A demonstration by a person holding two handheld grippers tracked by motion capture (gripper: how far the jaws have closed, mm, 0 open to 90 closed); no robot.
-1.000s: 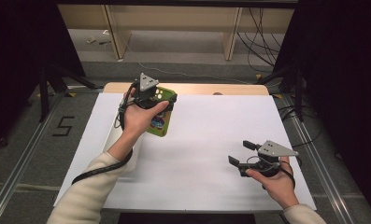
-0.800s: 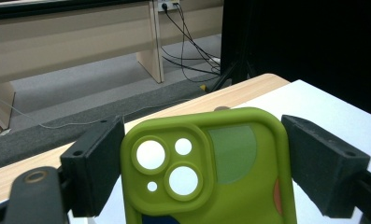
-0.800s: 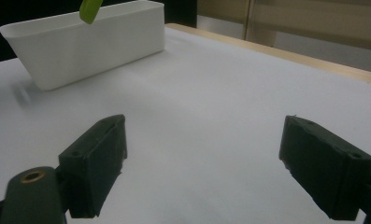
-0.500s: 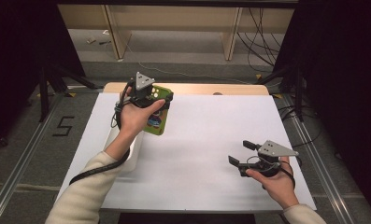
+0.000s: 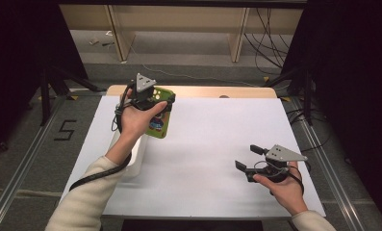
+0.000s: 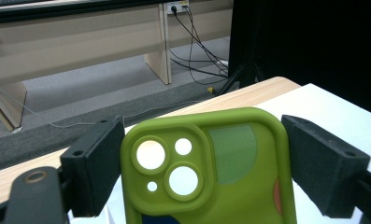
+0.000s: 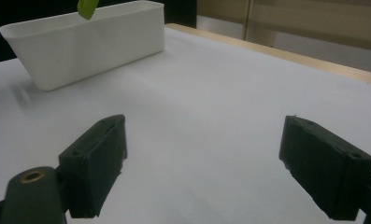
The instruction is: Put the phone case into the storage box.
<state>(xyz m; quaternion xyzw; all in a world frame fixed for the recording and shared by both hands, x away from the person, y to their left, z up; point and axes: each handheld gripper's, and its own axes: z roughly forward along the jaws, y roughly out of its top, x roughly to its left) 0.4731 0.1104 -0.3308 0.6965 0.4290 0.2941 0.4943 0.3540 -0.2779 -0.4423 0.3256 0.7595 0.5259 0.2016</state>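
The left forearm, in a cream sleeve, reaches up from the lower left of the high view, and its hand holds the left tongs raised over the far left part of the white-covered desk, with the grey three-cornered plate on top. These tongs are pinching a lime-green phone case of soft plastic with a raised camera block: in the left gripper view the two black pads press against its long side edges. Seen from above, the case's long axis runs from the far edge of the desk toward the person, tilted a little, with its camera end farthest from the person and its printed back face turned upward. The left gripper view shows that end close up, with three large round cut-outs and a small one in the camera block, a darker green patch beside it and a spot of orange at the right edge; the high view shows only a dark printed picture lower down on the case. The right hand rests low near the right front of the desk, its tongs pointing left across the white sheet, jaws spread wide with nothing between them. The right gripper view shows a white rectangular plastic bin standing on the desk beyond those jaws, with a corner of the green case above its rim, while from above the forearm covers much of that bin.
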